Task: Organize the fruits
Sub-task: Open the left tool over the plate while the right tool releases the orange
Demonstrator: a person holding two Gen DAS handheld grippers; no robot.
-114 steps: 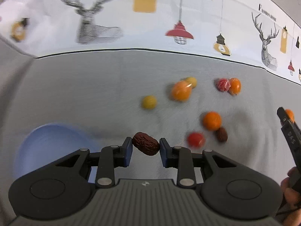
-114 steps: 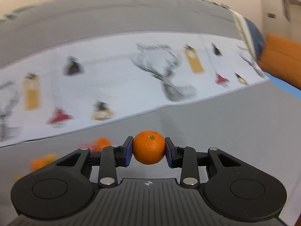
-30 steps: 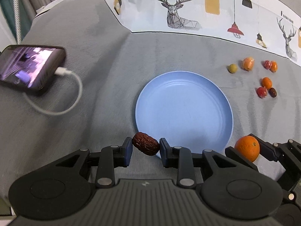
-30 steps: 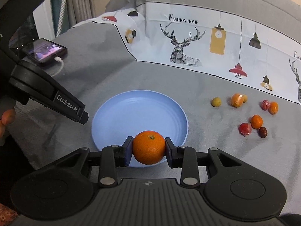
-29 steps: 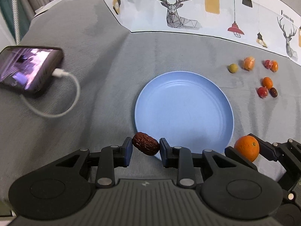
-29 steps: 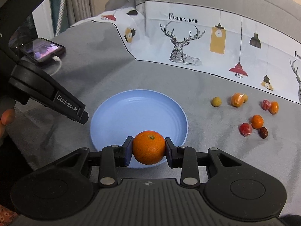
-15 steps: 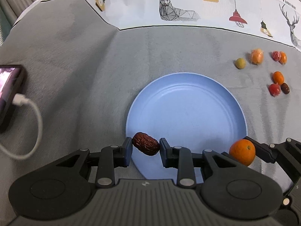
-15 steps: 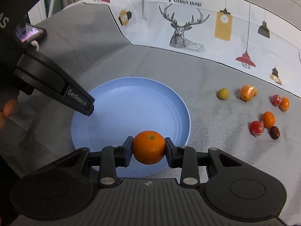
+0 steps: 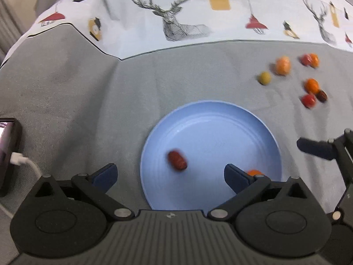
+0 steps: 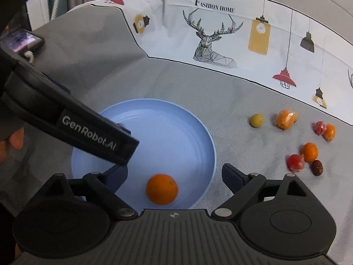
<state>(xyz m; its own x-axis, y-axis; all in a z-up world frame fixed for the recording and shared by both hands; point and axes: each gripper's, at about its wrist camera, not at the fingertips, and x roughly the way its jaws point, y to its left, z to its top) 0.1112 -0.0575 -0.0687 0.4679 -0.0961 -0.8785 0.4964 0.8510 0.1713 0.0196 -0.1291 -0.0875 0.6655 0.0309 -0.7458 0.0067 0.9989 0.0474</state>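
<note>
A blue plate (image 9: 220, 119) lies on the grey cloth; it also shows in the right wrist view (image 10: 176, 119). My left gripper (image 9: 169, 176) is open above its near edge, and a brown date (image 9: 177, 160) lies blurred on the plate. My right gripper (image 10: 174, 174) is open over the plate, and an orange (image 10: 162, 188) sits on the plate between its fingers; it peeks out in the left wrist view (image 9: 253, 172). Several small fruits (image 10: 308, 150) lie right of the plate, seen also in the left wrist view (image 9: 311, 86).
A phone (image 9: 7, 141) with a white cable lies at the left; it shows in the right wrist view (image 10: 22, 38). A printed white cloth (image 9: 198, 17) covers the back. The left gripper's body (image 10: 72, 123) reaches across the plate's left side.
Both grippers have opened. The date has dropped from the left gripper onto the plate and the orange from the right gripper onto the plate. Both grippers moved in over the plate.
</note>
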